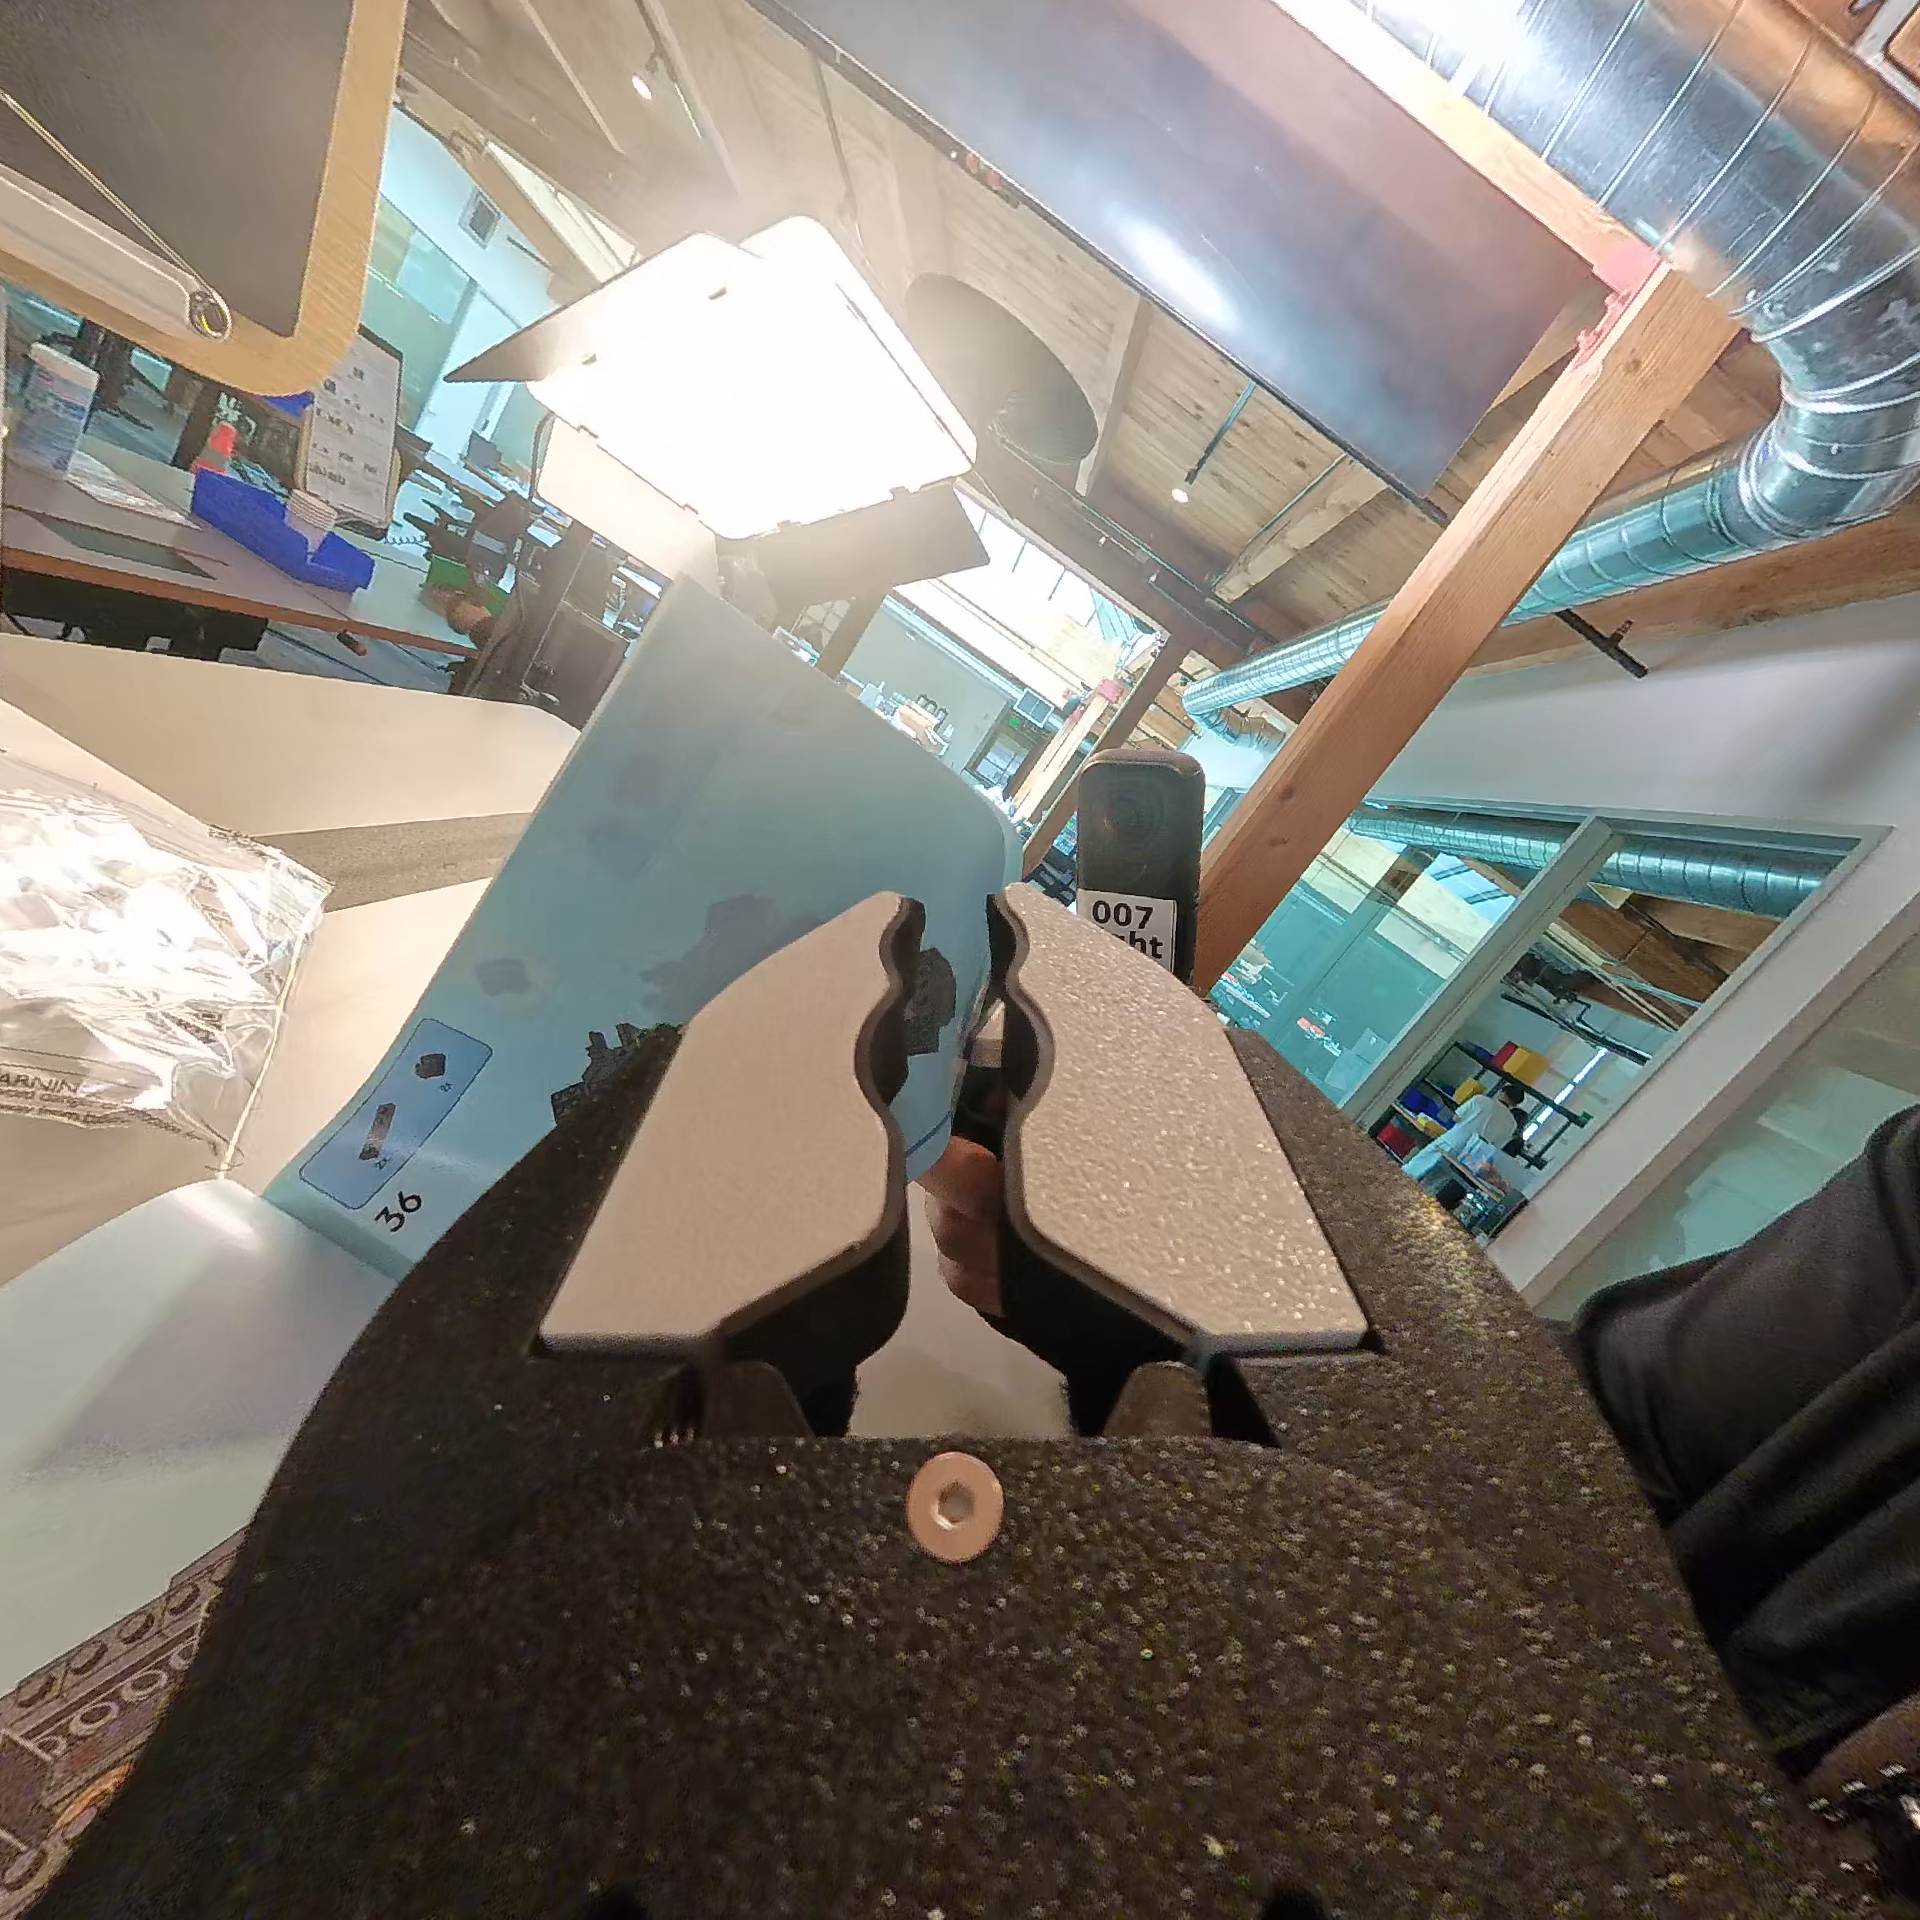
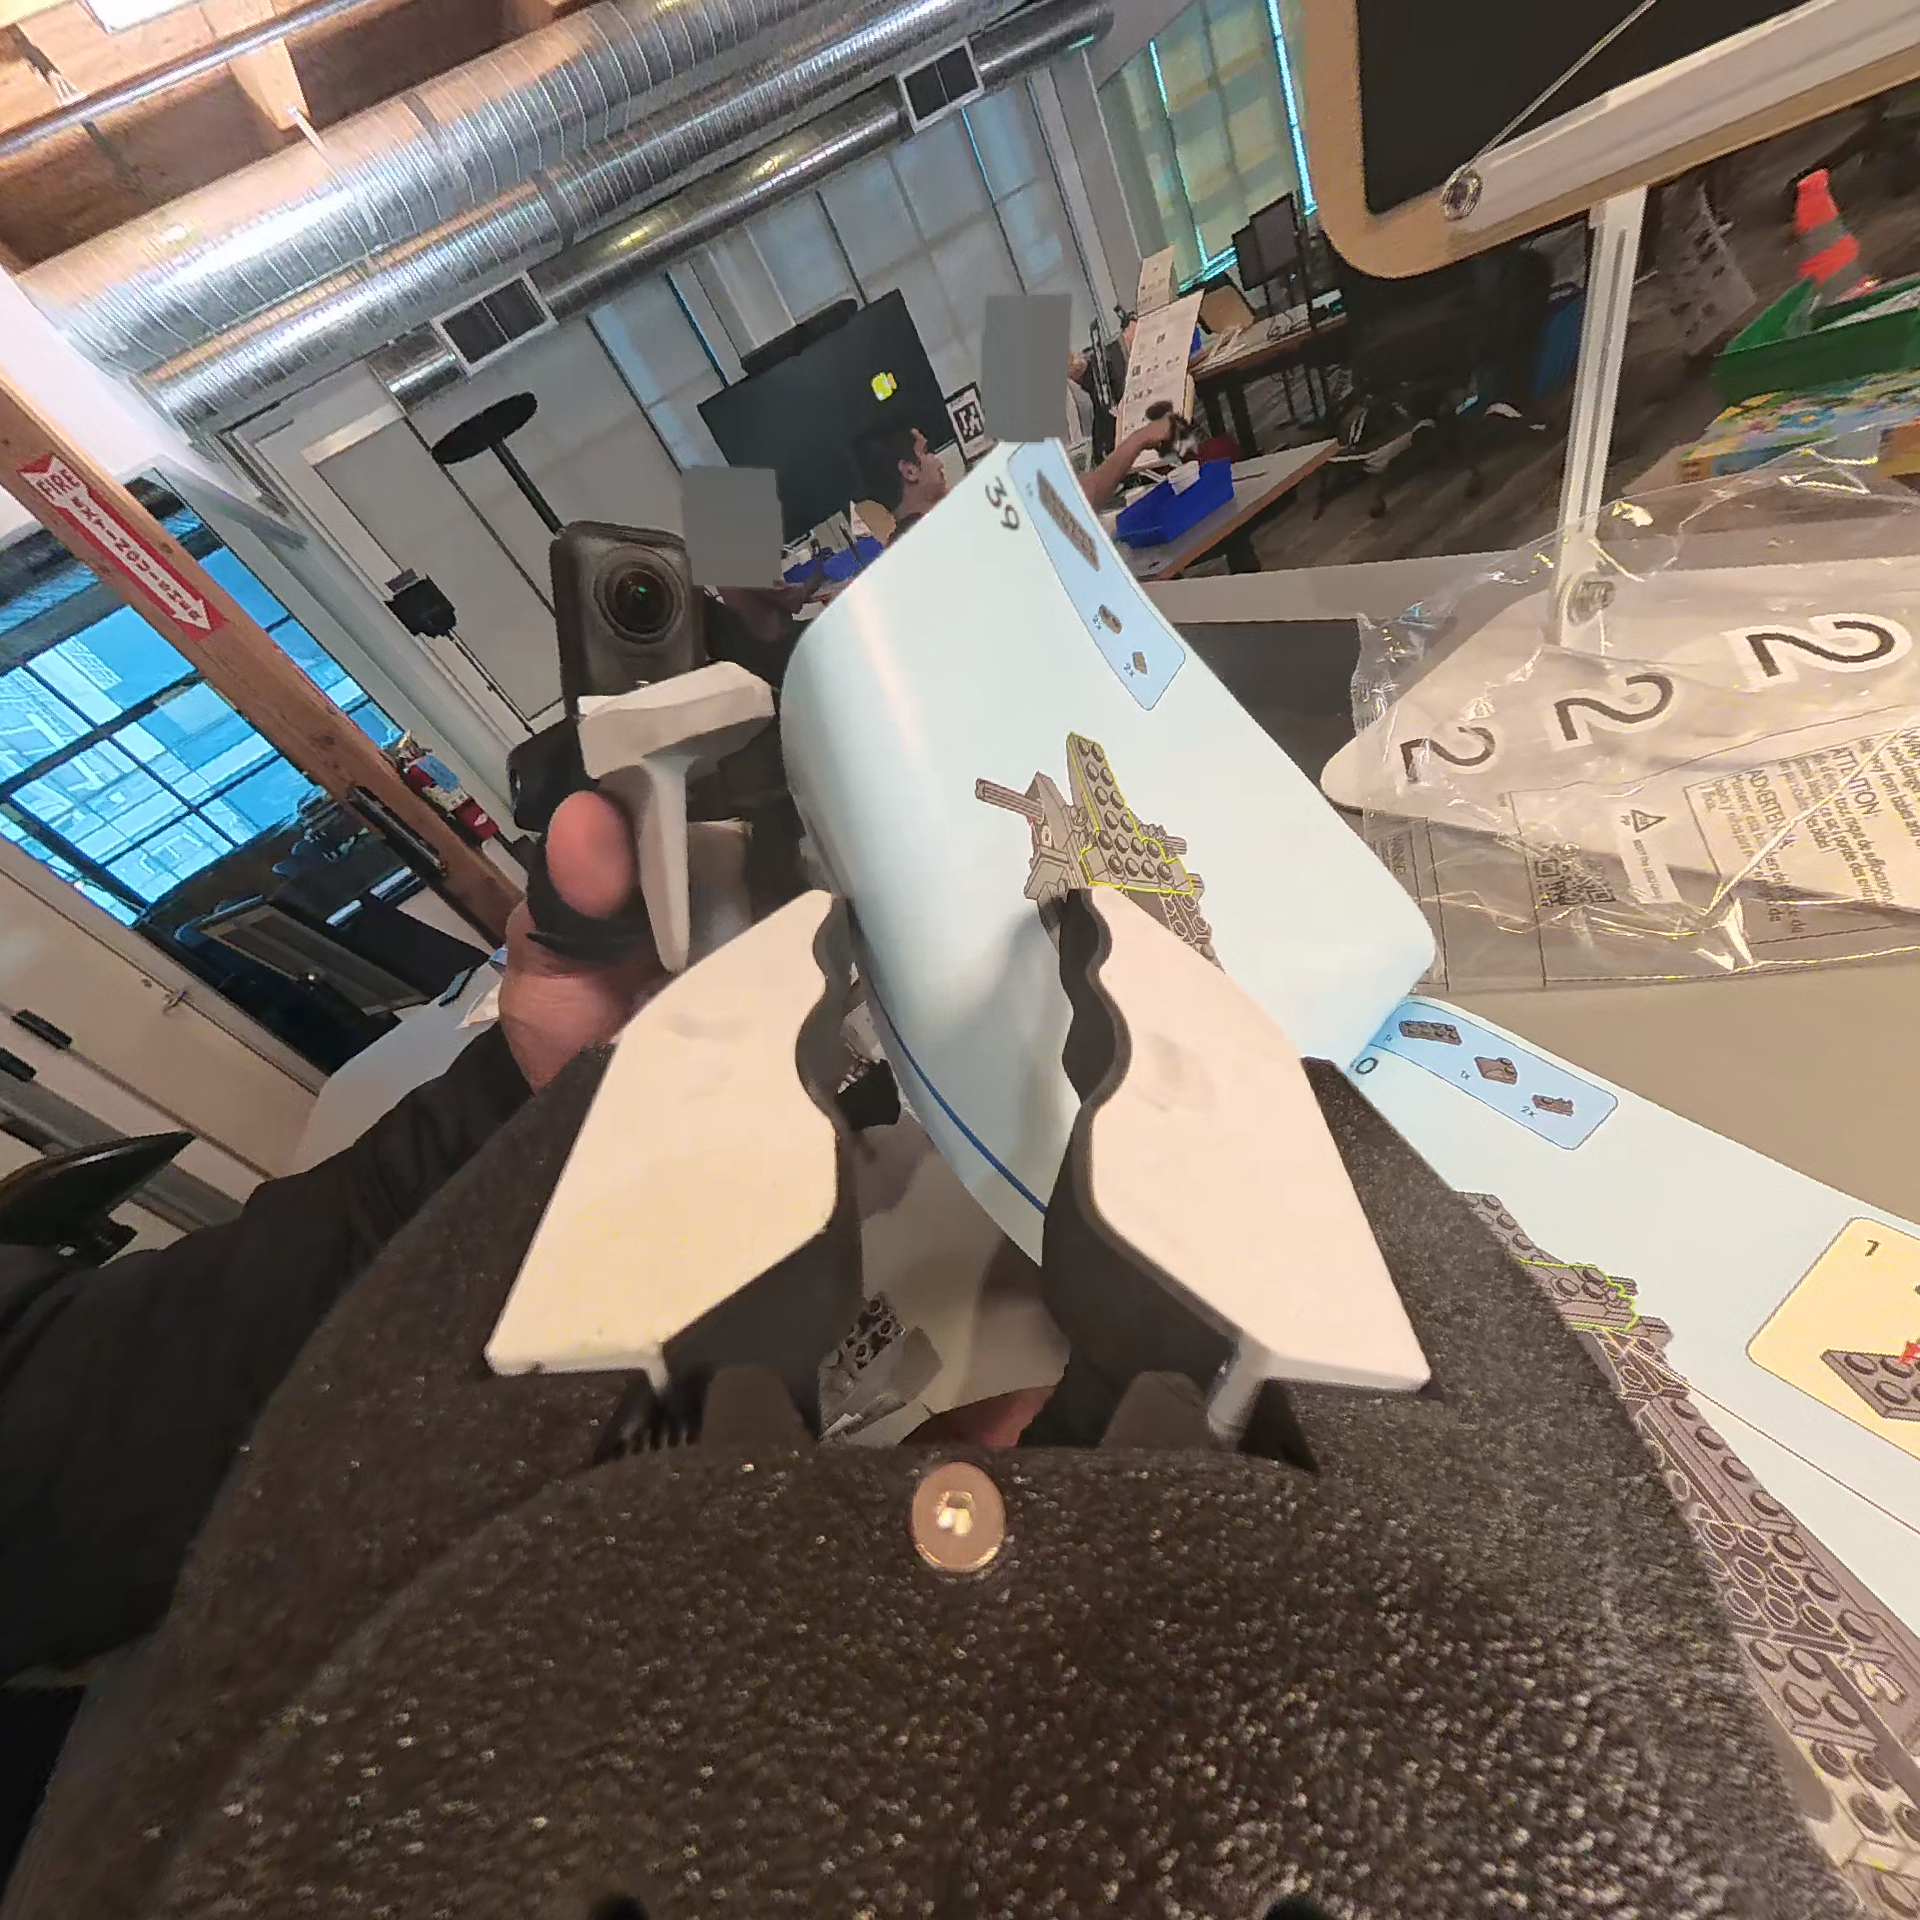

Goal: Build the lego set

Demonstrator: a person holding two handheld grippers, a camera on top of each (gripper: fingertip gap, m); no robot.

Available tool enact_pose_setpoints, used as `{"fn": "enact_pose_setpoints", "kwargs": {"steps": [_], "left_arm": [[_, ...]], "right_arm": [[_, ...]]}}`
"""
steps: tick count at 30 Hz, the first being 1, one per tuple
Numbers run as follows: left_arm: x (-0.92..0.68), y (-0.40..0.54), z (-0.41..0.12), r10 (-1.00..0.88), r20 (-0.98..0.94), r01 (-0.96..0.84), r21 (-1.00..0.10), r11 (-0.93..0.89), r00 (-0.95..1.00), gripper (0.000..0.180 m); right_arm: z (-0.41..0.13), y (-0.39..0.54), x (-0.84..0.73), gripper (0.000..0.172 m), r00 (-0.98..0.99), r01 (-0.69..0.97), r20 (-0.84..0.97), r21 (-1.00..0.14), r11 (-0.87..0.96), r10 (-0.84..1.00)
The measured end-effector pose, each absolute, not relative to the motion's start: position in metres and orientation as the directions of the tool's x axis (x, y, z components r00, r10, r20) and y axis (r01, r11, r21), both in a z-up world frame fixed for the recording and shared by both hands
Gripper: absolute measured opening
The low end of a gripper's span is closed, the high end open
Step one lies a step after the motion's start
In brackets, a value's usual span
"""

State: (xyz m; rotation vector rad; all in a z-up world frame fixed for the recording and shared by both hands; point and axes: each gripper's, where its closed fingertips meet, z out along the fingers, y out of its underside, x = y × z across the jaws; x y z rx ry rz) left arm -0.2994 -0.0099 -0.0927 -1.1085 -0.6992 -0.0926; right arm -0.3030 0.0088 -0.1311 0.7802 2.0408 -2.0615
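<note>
Left wrist view:
- left gripper (image 1: 956, 925): fingers a little apart, not clamped; the edge of the lifted page (image 1: 748, 831) runs through the gap.
- behind page: the other gripper's camera (image 1: 1138, 831), a bright lamp (image 1: 748, 374) above it.
- left of page: clear plastic bag (image 1: 135, 956) on the table (image 1: 260, 727).

Right wrist view:
- right gripper (image 2: 956, 914): fingers wide apart, page curling between them; right fingertip (image 2: 1132, 935) seems to touch the sheet, no squeeze.
- page: pale blue, raised, curved, joined to the open booklet (image 2: 1558, 1195) lying right of it.
- left of page: a hand (image 2: 561, 935) holding the left gripper.
- right of page: the plastic bag, beyond the booklet.
</note>
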Motion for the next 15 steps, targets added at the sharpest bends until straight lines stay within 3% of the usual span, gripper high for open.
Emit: {"fn": "enact_pose_setpoints", "kwargs": {"steps": [15], "left_arm": [[-0.2965, -0.007, -0.0975, 0.258, 0.565, 0.433, -0.795, 0.424, 0.784, 0.013]], "right_arm": [[-0.1347, 0.0066, -0.3007, 0.039, -0.859, 0.449, -0.446, -0.892, -0.051, 0.252]]}}
